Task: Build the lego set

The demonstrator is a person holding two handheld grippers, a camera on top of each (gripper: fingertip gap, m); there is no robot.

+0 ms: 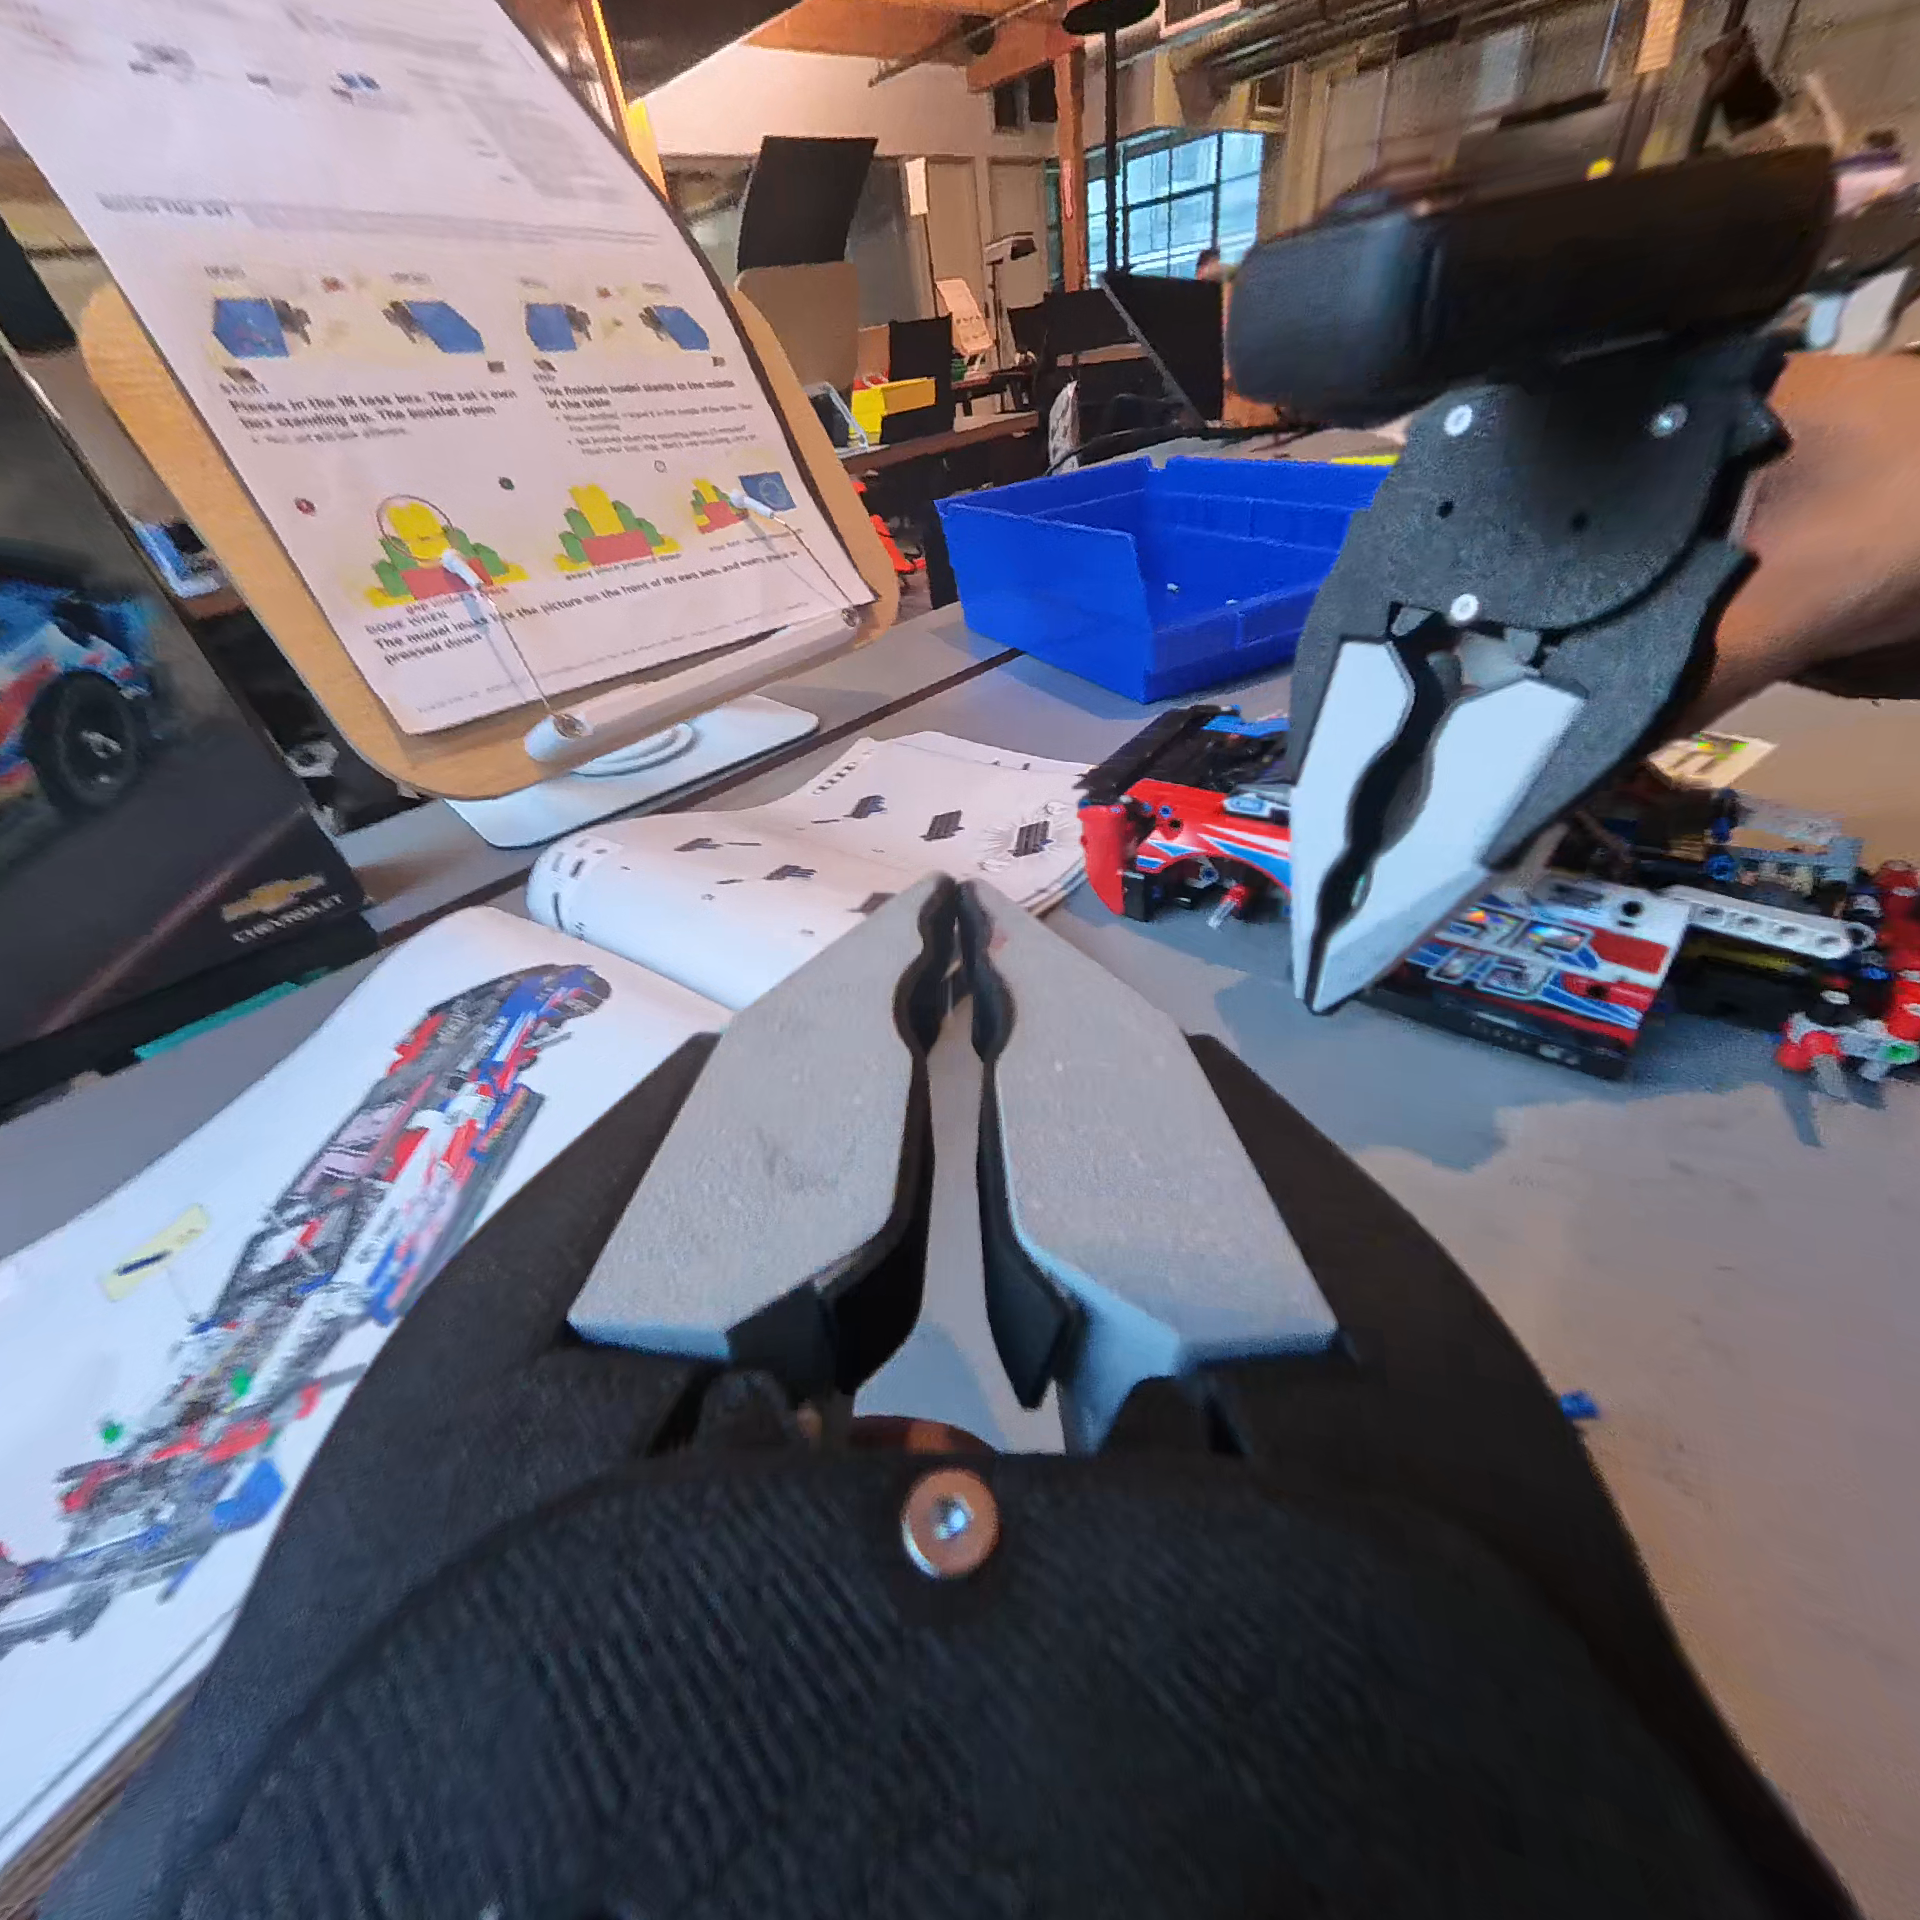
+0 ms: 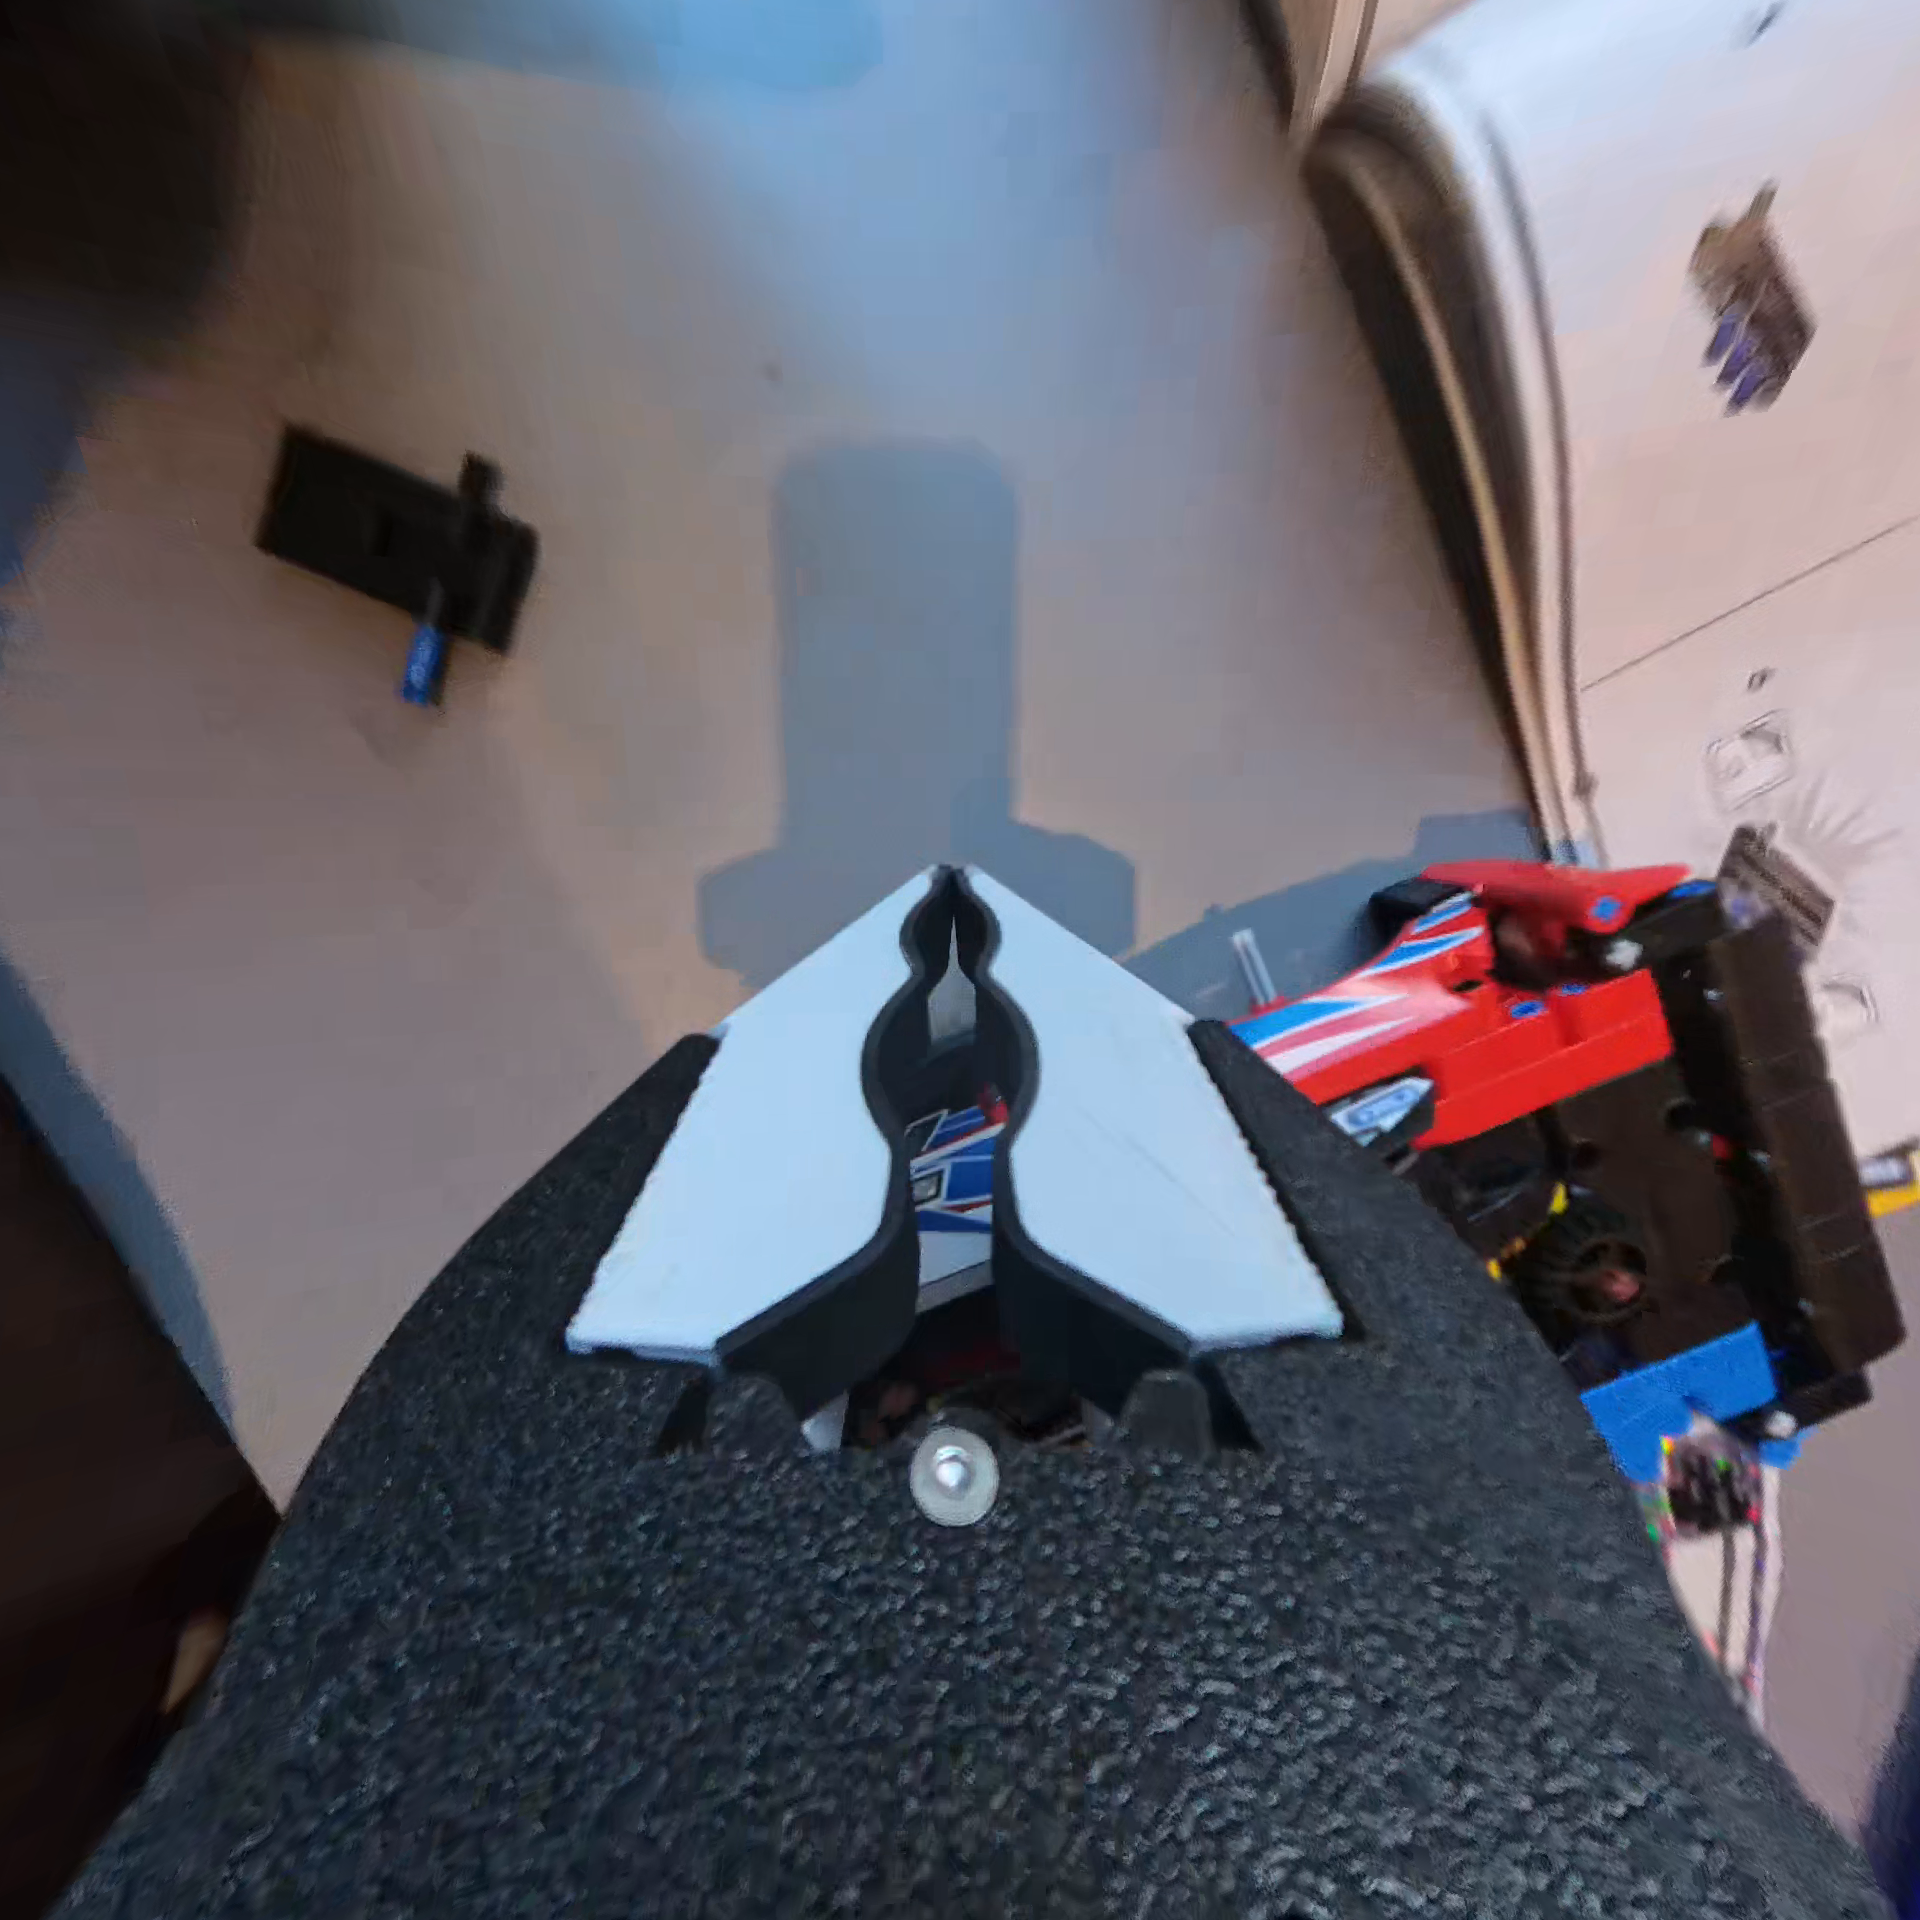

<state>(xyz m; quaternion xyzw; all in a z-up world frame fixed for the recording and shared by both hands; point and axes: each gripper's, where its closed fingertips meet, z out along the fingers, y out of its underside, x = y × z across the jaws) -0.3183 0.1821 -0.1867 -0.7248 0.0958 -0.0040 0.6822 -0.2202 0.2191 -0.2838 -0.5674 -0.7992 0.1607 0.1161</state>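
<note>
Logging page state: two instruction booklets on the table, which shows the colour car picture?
The near booklet, beside the left gripper; the far booklet shows only small black parts.

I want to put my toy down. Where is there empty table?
Bare grey table lies in front of the left claw, between the open booklet and the car model. Crowded: model parts on the right, and booklets, the set's box and blue bin behind.
</note>
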